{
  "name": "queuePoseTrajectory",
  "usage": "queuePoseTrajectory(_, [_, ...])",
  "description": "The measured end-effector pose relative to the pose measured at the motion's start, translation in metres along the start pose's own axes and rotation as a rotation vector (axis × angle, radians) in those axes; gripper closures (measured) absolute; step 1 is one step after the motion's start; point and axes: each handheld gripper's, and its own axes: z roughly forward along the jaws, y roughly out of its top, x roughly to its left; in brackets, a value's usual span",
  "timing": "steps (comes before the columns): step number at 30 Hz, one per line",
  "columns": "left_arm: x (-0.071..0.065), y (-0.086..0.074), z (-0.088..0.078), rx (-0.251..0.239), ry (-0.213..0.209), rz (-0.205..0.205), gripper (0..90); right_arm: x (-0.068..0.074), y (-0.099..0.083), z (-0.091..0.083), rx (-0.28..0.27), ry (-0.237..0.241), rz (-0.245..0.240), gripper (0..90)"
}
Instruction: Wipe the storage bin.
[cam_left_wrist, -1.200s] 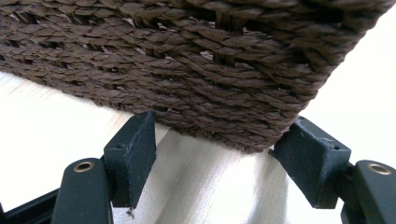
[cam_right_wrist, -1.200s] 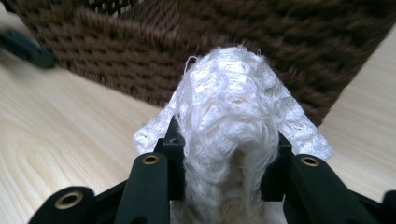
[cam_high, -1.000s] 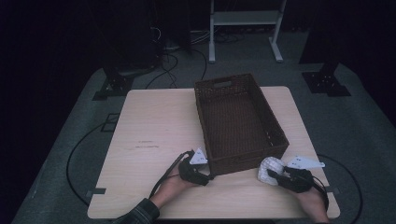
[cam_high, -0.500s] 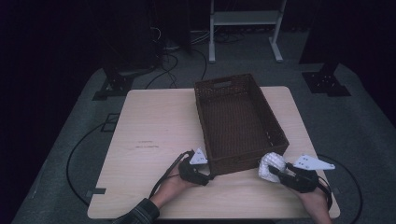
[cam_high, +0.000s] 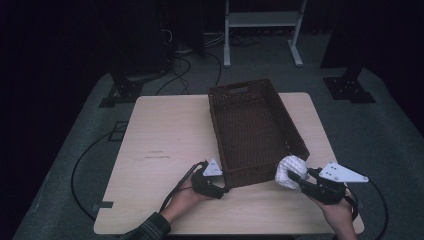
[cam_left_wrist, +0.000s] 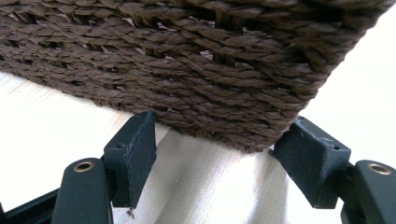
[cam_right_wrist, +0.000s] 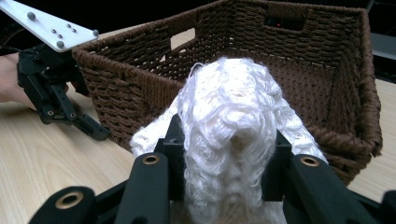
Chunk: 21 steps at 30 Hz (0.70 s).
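Observation:
A dark brown woven basket (cam_high: 299, 131) stands on the right half of the light wooden table (cam_high: 165, 135). My right gripper (cam_high: 294, 176) is shut on a white woolly bundle (cam_high: 287, 170), held above the table at the basket's near right corner. In the right gripper view the bundle (cam_right_wrist: 231, 121) bulges up between the jaws, with the basket (cam_right_wrist: 140, 93) just behind it. My left gripper (cam_high: 224, 189) rests low at the basket's near left corner. Its jaws stand apart in the left gripper view, and the basket's bottom corner (cam_left_wrist: 187, 60) lies just at their tips.
The basket's inside looks bare. Open tabletop spreads to its left. A cable (cam_high: 175, 192) trails from the left gripper across the table's front. Beyond the table are a dark carpeted floor, stand feet (cam_high: 350, 90) and a white rack (cam_high: 262, 30).
My right gripper has lifted the white bundle off the table, up beside the basket's near right corner. The left gripper has stayed where it was.

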Motion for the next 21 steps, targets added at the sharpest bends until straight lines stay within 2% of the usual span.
queuePoseTrajectory(12, [0.0,0.0,0.0,0.0,0.001,0.004,29.3,0.0,-0.011,0.009,0.042,0.025,0.008,63.0])
queuePoseTrajectory(21, [0.0,0.0,0.0,0.0,0.002,0.003,29.3,0.001,-0.022,0.018,0.119,0.045,0.016,63.0])
